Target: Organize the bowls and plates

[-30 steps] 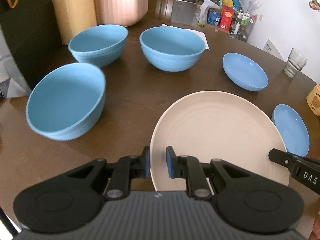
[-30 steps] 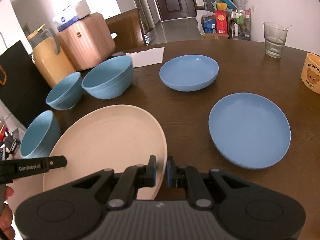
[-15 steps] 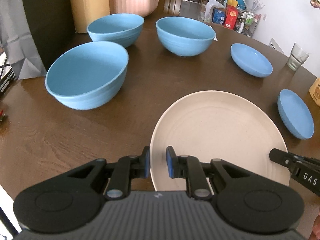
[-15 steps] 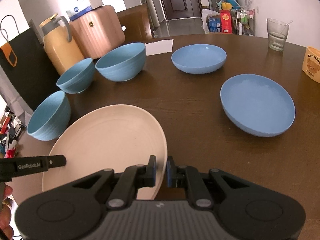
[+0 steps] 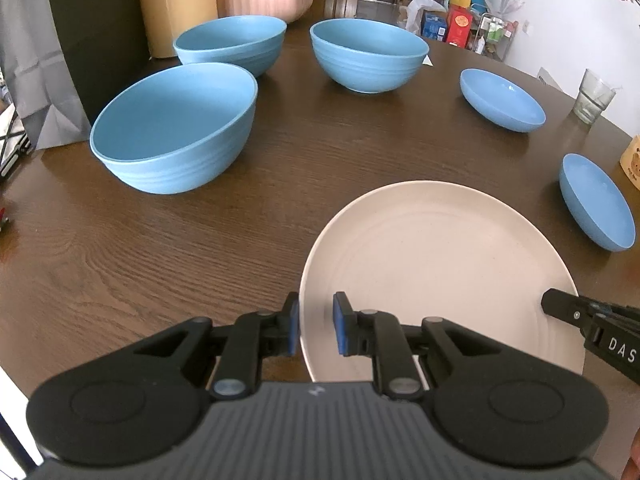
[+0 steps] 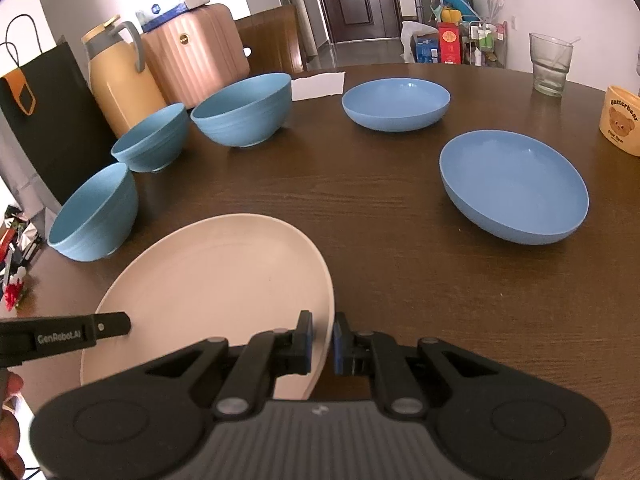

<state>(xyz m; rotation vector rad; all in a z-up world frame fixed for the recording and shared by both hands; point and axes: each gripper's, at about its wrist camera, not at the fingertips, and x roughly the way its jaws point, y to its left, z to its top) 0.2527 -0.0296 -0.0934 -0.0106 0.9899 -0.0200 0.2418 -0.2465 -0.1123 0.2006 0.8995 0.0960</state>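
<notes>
While both tongs (image 5: pixel 316 328) (image 6: pixel 322 343) grip cream plate (image 5: pixel 432 272), cup (image 6: pixel 622 124) reads "Butterbear".

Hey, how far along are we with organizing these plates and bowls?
Nothing looks stacked yet. In hand: the beige plate, gripped at opposite rims by the left gripper and right gripper. Left: three blue bowls and two blue shallow plates, all standing apart on the table.

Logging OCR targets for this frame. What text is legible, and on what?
"GenRobot.AI": on the left gripper finger, seen in the right wrist view.
"DAS": on the right gripper finger, cut off at the left wrist view's edge.
"Butterbear": on the yellow cup; smaller line beneath too blurred.
Tissue box logo, red box by the door: unreadable.
</notes>
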